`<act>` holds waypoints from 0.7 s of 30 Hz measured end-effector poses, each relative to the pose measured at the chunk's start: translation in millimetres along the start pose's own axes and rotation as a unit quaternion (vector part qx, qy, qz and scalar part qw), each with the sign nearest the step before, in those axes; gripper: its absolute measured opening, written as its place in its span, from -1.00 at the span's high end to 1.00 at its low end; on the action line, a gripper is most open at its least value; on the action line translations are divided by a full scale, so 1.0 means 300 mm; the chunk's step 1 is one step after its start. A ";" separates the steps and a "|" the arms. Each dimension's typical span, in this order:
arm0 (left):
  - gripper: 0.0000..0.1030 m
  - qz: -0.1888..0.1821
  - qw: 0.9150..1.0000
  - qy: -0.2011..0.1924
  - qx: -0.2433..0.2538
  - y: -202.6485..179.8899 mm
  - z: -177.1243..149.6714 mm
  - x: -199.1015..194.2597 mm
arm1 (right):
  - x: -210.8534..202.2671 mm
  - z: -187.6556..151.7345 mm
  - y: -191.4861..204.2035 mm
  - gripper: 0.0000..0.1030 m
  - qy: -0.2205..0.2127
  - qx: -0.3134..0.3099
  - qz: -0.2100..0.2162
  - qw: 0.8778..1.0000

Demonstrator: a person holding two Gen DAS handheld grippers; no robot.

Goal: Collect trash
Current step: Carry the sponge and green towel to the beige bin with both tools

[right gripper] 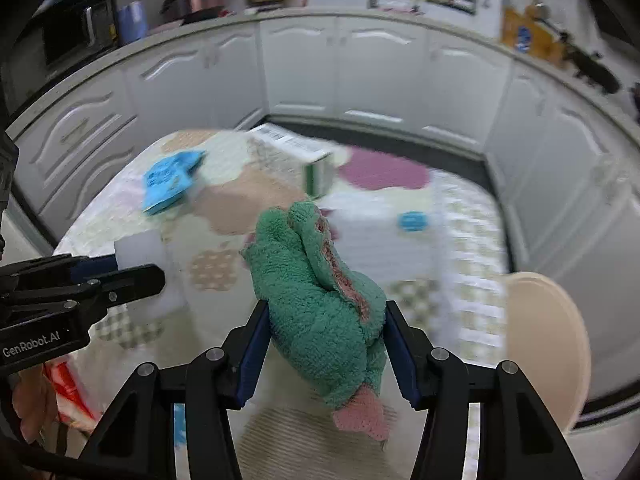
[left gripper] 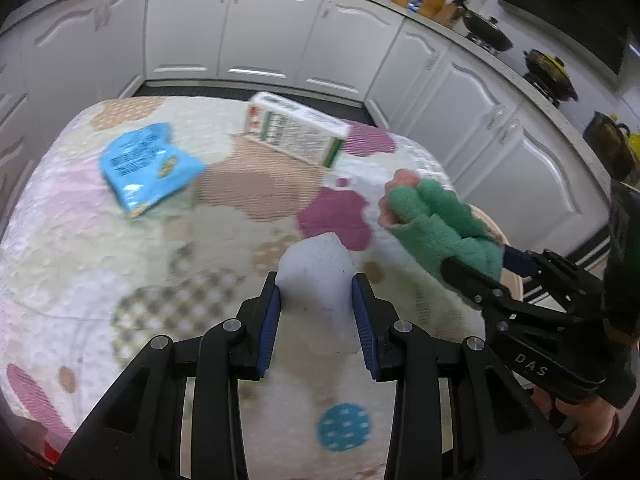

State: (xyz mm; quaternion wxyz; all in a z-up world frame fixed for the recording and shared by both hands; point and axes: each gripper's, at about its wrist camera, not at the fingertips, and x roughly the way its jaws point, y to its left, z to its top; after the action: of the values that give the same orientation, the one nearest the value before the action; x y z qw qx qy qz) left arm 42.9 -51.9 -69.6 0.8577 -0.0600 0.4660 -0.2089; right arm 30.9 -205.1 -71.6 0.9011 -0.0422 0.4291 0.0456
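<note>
White kitchen cabinets are curving behind a table under a patchwork cloth. From the left wrist, the left gripper is clamping a white foam block. From the right wrist, the right gripper is squeezing a crumpled green-and-pink towel; a blue snack packet and a white-green carton are lying beyond on the cloth.

Green-and-pink cloth, white sponge, blue packet — pastel-patched tablecloth.

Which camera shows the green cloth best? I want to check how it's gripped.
The right wrist view: the green cloth fills the middle, bunched between the right gripper pads, pink edge hanging below. The left wrist view shows the green cloth only from the side, at the right, partly blocking its gripper.
</note>
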 end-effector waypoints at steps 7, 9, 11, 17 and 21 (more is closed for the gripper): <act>0.36 -0.024 0.999 0.008 0.038 -0.170 0.012 0.050 | -0.069 -0.039 -0.145 -0.03 -0.008 0.040 -0.042 0.998; 0.36 -0.030 0.998 0.010 0.047 -0.214 0.019 0.065 | -0.080 -0.049 -0.175 -0.03 -0.010 0.050 -0.049 0.998; 0.36 -0.034 0.998 0.012 0.053 -0.249 0.024 0.078 | -0.092 -0.058 -0.208 -0.03 -0.011 0.061 -0.056 0.997; 0.36 -0.047 0.996 0.019 0.077 -0.349 0.039 0.116 | -0.123 -0.092 -0.312 -0.03 -0.011 0.086 -0.080 0.993; 0.36 -0.052 0.994 0.022 0.097 -0.416 0.047 0.141 | -0.141 -0.113 -0.381 -0.03 -0.012 0.107 -0.092 0.990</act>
State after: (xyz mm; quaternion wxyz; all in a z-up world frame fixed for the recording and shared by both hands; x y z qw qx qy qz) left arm 36.9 -183.6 -57.4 0.8368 0.0035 0.4587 -0.2988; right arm -8.2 -324.3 -55.8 0.9061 0.0155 0.4146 -0.0832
